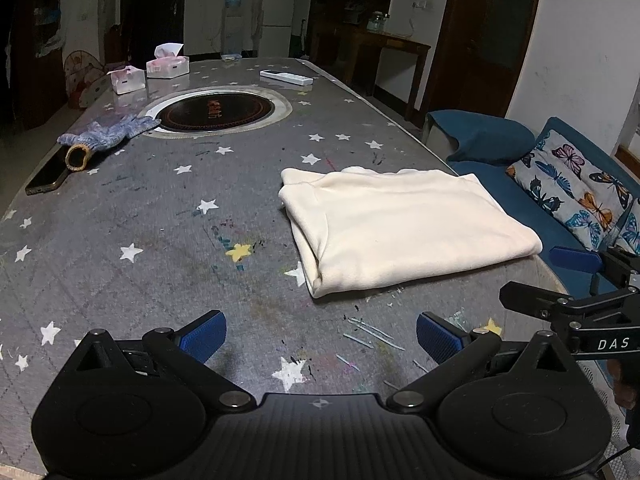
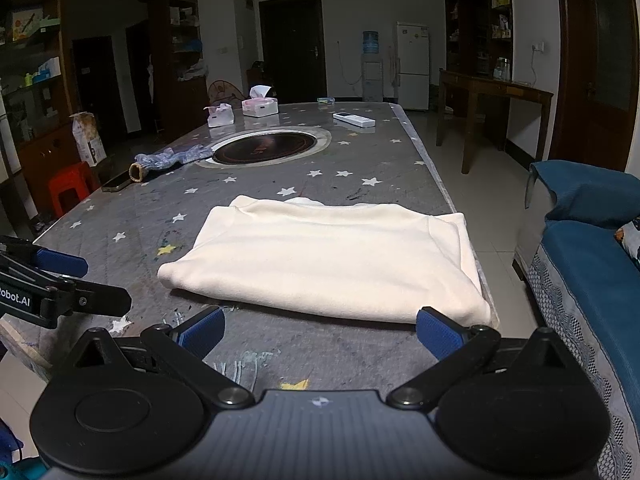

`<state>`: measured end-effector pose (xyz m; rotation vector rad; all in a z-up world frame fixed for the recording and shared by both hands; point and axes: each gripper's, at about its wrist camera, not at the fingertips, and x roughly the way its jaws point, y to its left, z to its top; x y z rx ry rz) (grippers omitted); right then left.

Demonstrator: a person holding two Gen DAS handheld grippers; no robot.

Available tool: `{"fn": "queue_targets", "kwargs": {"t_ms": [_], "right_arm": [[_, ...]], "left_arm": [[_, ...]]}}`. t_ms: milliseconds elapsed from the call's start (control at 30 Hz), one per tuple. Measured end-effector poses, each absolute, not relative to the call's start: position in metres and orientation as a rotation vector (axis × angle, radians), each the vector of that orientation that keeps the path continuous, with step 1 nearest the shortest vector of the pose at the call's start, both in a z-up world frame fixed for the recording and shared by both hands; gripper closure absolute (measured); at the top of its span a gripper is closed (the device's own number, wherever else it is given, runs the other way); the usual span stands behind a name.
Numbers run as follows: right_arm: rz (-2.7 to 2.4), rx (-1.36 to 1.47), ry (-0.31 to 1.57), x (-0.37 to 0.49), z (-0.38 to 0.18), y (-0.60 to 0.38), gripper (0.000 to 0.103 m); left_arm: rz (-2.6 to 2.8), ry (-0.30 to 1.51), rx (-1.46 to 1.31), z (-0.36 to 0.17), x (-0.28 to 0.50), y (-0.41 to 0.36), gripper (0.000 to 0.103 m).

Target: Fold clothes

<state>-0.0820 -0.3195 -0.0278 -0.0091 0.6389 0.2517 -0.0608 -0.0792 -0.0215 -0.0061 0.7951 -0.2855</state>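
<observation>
A cream garment (image 1: 404,226) lies folded into a flat rectangle on the grey star-patterned table (image 1: 160,240), near the table's right edge. In the right wrist view the same cream garment (image 2: 332,260) sits just beyond my fingers. My left gripper (image 1: 320,340) is open over bare table, short and left of the garment, holding nothing. My right gripper (image 2: 320,334) is open too, at the garment's near edge, with nothing between its blue pads. Each gripper shows at the side of the other's view.
A round black hotplate (image 1: 214,112) is set in the table's middle. A blue knit glove (image 1: 108,136), a phone (image 1: 46,178), two tissue boxes (image 1: 166,66) and a white remote (image 1: 286,77) lie farther back. A blue sofa (image 2: 592,264) with a butterfly cushion (image 1: 576,188) stands right.
</observation>
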Motion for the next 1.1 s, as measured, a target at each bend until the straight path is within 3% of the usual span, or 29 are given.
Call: {"fn": "queue_targets", "kwargs": {"t_ms": [1100], "right_arm": [[0.259,-0.001,0.63,-0.087,-0.027,-0.319,0.0]], "left_arm": [[-0.286,0.775,0.041,-0.02,-0.064,-0.09,0.0]]}}
